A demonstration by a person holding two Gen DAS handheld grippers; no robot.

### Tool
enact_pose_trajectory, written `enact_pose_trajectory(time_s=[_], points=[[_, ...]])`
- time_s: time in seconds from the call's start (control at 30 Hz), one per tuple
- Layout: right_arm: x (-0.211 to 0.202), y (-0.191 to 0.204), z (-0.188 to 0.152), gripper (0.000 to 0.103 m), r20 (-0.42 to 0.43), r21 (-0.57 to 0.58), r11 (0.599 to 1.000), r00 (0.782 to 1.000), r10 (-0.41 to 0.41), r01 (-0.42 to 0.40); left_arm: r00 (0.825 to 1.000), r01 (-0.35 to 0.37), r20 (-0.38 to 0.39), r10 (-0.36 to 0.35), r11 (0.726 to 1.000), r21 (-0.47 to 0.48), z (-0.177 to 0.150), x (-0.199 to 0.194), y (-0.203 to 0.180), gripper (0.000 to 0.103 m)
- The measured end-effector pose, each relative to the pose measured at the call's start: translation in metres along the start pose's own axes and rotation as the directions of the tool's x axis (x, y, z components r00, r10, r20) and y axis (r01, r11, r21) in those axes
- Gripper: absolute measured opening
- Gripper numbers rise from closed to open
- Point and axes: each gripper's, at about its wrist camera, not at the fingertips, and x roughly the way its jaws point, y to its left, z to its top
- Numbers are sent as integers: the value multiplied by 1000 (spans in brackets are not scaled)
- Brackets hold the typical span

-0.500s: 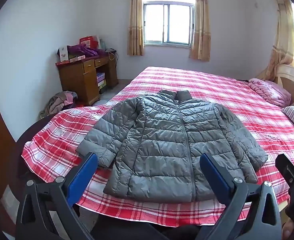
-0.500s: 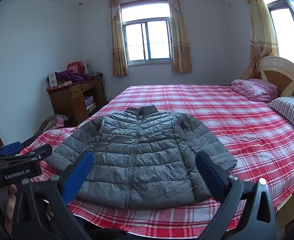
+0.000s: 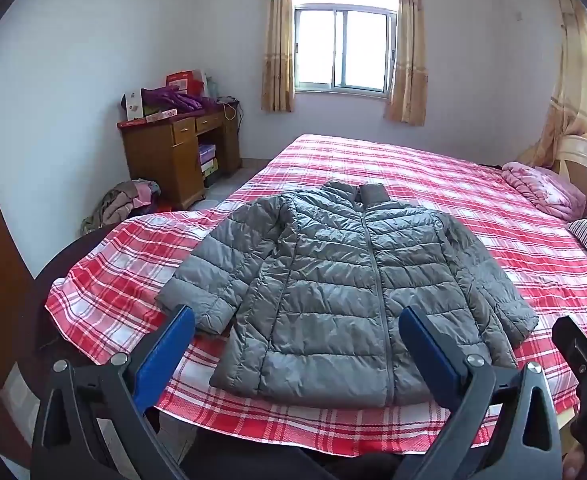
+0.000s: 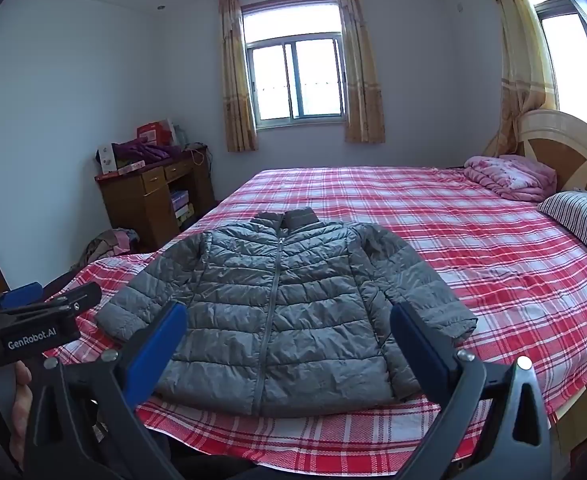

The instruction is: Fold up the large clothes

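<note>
You're facing a bedroom with pale walls, a curtained window at the far end and a wooden desk piled with boxes and purple clothing in the left corner. A bed covered in a red plaid sheet fills the middle, with a folded pink quilt and a striped pillow near the headboard. The grey puffer jacket lies flat near the foot edge of the sheet — zipped up, collar toward the window, both sleeves angled down beside the body. Your left gripper hangs in front of the jacket's hem, its jaws spread wide and holding nothing. Your right gripper hovers likewise over the hem, jaws parted and empty — neither tool touches the fabric. A heap of clothes sits on the floor by the desk.
</note>
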Motion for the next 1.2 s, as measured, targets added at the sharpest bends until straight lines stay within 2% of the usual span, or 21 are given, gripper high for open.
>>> enact_pose_trajectory(time_s=[1.2], points=[[10, 2, -2, 103, -31, 17, 1000, 999, 8, -8, 999, -38, 21, 38, 999, -3, 2, 1, 6, 102]])
